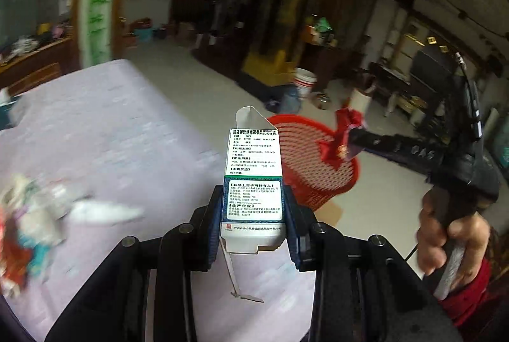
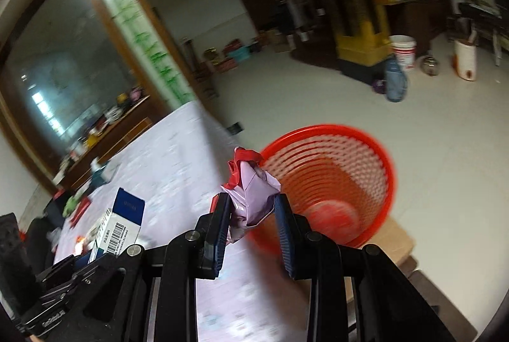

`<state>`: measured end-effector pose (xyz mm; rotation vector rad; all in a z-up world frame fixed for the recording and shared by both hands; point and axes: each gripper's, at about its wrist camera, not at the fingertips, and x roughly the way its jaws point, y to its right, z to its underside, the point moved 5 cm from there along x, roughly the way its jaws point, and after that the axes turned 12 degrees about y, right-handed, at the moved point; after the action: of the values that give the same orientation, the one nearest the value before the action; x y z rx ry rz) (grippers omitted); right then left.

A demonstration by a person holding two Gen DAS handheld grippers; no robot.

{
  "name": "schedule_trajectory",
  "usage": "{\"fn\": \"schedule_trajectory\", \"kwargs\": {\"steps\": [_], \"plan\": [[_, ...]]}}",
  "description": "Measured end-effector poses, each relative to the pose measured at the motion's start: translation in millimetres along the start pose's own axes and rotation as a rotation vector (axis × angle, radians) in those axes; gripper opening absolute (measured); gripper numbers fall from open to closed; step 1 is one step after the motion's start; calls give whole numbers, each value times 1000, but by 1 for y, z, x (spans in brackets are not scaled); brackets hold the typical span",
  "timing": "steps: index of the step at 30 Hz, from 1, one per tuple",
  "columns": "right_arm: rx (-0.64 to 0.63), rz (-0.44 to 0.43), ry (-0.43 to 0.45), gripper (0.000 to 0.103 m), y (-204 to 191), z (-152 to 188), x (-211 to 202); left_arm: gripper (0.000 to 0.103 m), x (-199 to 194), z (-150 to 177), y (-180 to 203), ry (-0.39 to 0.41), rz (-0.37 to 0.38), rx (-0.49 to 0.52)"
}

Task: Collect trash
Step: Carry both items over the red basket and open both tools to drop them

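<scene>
My left gripper (image 1: 253, 208) is shut on a white and blue medicine box (image 1: 253, 179) with its end flaps open, held above the table's edge. Beyond it stands a red mesh wastebasket (image 1: 305, 157) on the floor. My right gripper (image 1: 345, 143) shows in the left wrist view over the basket, shut on a crumpled red and silver wrapper (image 1: 338, 138). In the right wrist view the right gripper (image 2: 253, 208) clamps that crumpled wrapper (image 2: 251, 192), just left of the basket's rim (image 2: 318, 132). The medicine box (image 2: 117, 227) and left gripper (image 2: 76, 259) appear at lower left.
A table with a pale lilac cloth (image 1: 105, 132) carries a blurred pile of wrappers and scraps (image 1: 28, 214) at its left. The basket rests on a cardboard sheet (image 2: 394, 243). White buckets (image 2: 404, 52), a blue bag (image 2: 396, 81) and dark furniture stand further off on the floor.
</scene>
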<state>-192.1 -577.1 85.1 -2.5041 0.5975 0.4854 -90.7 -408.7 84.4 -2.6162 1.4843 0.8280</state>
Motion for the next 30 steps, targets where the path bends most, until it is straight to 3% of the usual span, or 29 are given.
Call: {"fn": "schedule_trajectory", "kwargs": {"steps": [7,9,10,13,20,25,30], "plan": [[30,104,5,34,50,-25,20,33,85,-21,53,-48,74,23],[25,131,10,36,60,-29,27,41,106,-22,61,-67,72,22],[21,149,15,39,64,-33,31,53,116,-22,63,-74,66,16],[25,144,17,40,70,-37,33,55,120,-23,60,-69,54,2],[20,43,24,48,43,-20,15,63,66,-15,31,-27,-2,-11],[-26,-101,-40,53,-18,11,13,63,11,-1,-4,8,-81,-26],[-92,-192,-125,53,-72,46,19,65,-47,21,-48,36,-185,-49]]}}
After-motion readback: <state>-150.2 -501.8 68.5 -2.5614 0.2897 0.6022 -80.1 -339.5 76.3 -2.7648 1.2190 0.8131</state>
